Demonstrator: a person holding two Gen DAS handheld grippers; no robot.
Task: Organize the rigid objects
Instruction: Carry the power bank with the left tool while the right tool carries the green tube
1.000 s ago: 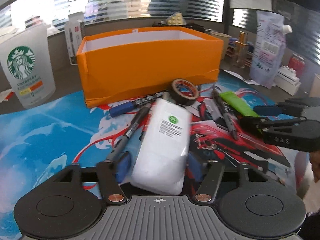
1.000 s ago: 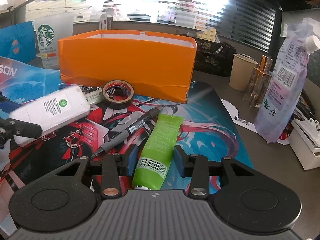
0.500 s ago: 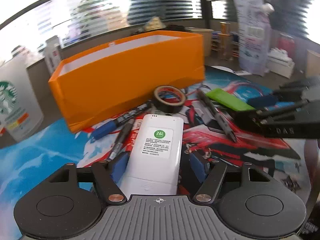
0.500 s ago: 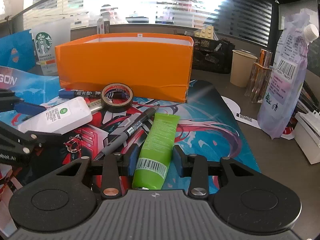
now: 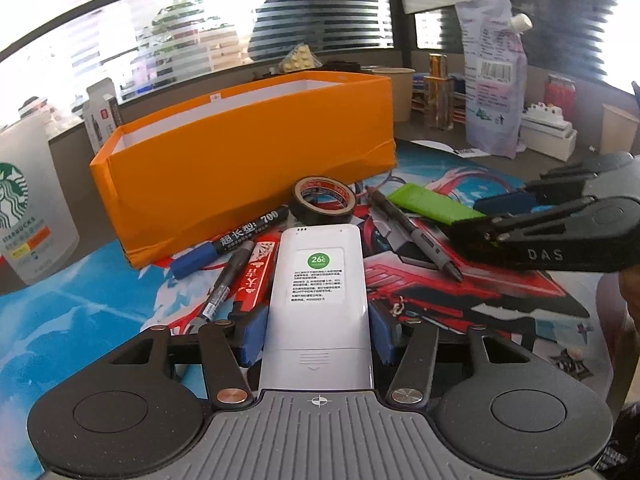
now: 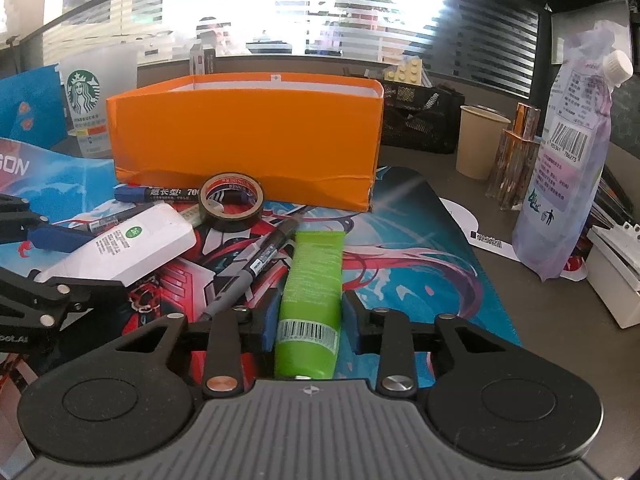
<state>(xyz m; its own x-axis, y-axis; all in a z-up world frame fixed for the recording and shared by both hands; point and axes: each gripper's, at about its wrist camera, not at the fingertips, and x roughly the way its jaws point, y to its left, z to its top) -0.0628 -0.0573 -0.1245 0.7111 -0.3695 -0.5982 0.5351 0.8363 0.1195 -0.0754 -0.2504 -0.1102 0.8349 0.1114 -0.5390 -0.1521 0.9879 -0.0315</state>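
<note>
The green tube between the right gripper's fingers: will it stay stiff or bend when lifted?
The green tube looks like soft plastic, so it may dent under the pads. It is gripped near its capped end, so the flat crimped end may droop. Probably light.

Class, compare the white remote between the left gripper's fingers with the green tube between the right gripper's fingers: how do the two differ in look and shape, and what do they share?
The white remote is a wide, hard-looking slab with rounded corners; the green tube is narrower, with a flat crimped far end. The remote carries a label with a green 26 circle; the tube carries a barcode. Both lie lengthwise between blue finger pads, the remote in the left gripper, the tube in the right gripper, pointing toward the orange box.
</note>
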